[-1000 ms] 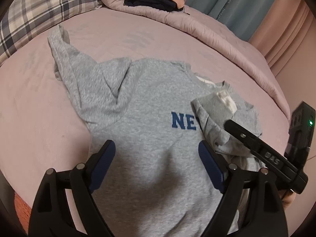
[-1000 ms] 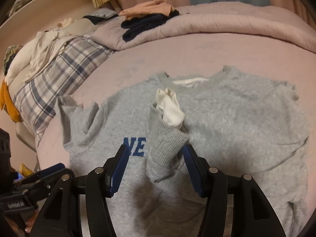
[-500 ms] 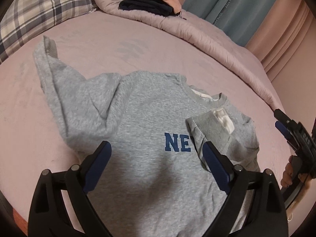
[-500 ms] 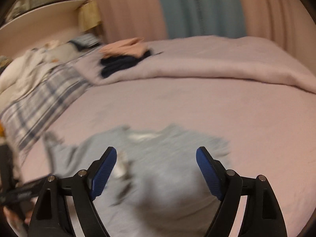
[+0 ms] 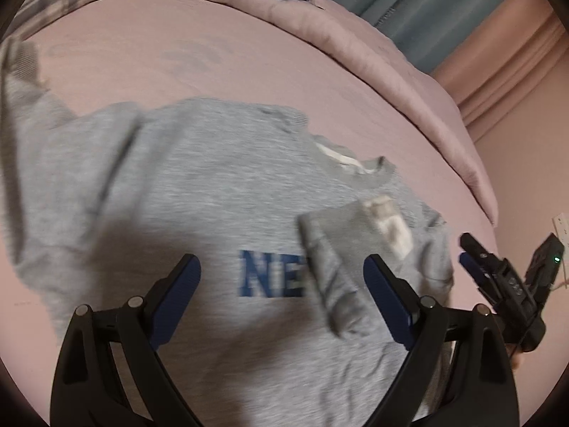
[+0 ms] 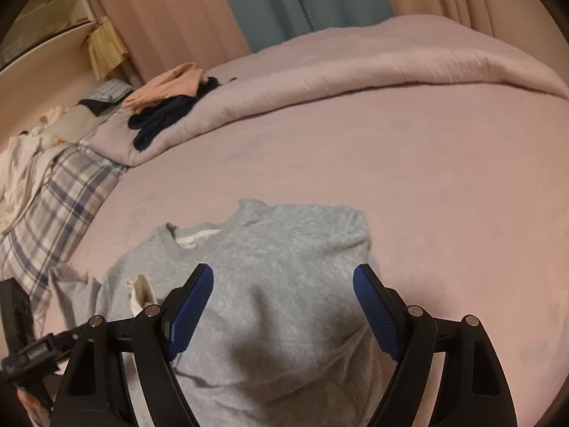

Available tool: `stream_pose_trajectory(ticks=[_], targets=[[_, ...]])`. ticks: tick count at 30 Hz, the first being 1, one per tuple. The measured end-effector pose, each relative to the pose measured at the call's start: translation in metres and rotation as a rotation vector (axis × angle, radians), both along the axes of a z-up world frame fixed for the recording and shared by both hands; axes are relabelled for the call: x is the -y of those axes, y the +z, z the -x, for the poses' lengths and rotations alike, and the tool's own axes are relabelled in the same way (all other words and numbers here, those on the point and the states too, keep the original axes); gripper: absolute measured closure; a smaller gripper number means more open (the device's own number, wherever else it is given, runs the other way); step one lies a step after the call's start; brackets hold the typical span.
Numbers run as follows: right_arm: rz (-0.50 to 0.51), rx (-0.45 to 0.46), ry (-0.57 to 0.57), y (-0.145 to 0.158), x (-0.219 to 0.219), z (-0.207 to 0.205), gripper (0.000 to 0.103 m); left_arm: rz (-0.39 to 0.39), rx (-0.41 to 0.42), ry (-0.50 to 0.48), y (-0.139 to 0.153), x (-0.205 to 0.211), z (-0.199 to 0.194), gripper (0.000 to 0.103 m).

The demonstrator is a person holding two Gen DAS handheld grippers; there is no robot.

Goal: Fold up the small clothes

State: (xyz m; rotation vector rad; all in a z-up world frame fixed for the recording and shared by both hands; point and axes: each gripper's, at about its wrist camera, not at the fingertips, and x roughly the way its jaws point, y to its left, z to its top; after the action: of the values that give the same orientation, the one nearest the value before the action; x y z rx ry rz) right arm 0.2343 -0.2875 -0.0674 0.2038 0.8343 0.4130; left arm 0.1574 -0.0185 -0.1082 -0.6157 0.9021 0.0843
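A small grey sweatshirt with blue letters lies face up on the pink bed. Its right sleeve is folded in across the chest, white cuff lining showing. Its other sleeve stretches out to the far left. My left gripper is open and empty above the lettering. My right gripper is open and empty above the sweatshirt's right shoulder; it also shows in the left wrist view at the right edge.
A rolled pink duvet runs along the far side of the bed, with dark and peach clothes piled on it. A plaid pillow lies at the left. Curtains hang behind.
My right gripper let go of the folded sleeve, opened wide and pulled back to the right side of the sweatshirt. My left gripper shifted slightly forward. The sleeve stays folded on the chest.
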Motion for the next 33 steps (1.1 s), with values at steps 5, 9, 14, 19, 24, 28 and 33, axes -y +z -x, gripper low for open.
stream_pose_trajectory(ticks=[5, 9, 14, 19, 24, 28, 33], targets=[[-0.006, -0.022, -0.063, -0.003, 0.018, -0.006, 0.021, -0.043, 0.031, -0.106, 0.010, 0.039, -0.018, 0.011], [-0.023, -0.030, -0.095, -0.004, 0.030, -0.007, 0.021, -0.069, 0.021, -0.159, 0.003, 0.061, -0.033, 0.011], [-0.033, -0.067, -0.093, -0.014, 0.034, -0.013, 0.028, -0.199, -0.028, -0.095, -0.014, 0.064, -0.048, 0.036], [-0.035, -0.109, -0.066, -0.026, 0.030, -0.020, 0.046, -0.150, -0.002, -0.061, -0.017, 0.048, -0.045, 0.065], [-0.024, -0.116, -0.056, -0.032, 0.028, -0.022, 0.083, -0.125, 0.078, -0.008, 0.001, 0.032, -0.032, 0.077], [-0.100, -0.063, -0.031, -0.020, 0.034, -0.016, 0.092, -0.091, 0.130, 0.002, 0.019, 0.017, -0.022, 0.077], [-0.085, -0.020, -0.012, -0.013, 0.026, -0.012, 0.092, -0.123, 0.116, -0.038, 0.016, 0.010, -0.023, 0.073]])
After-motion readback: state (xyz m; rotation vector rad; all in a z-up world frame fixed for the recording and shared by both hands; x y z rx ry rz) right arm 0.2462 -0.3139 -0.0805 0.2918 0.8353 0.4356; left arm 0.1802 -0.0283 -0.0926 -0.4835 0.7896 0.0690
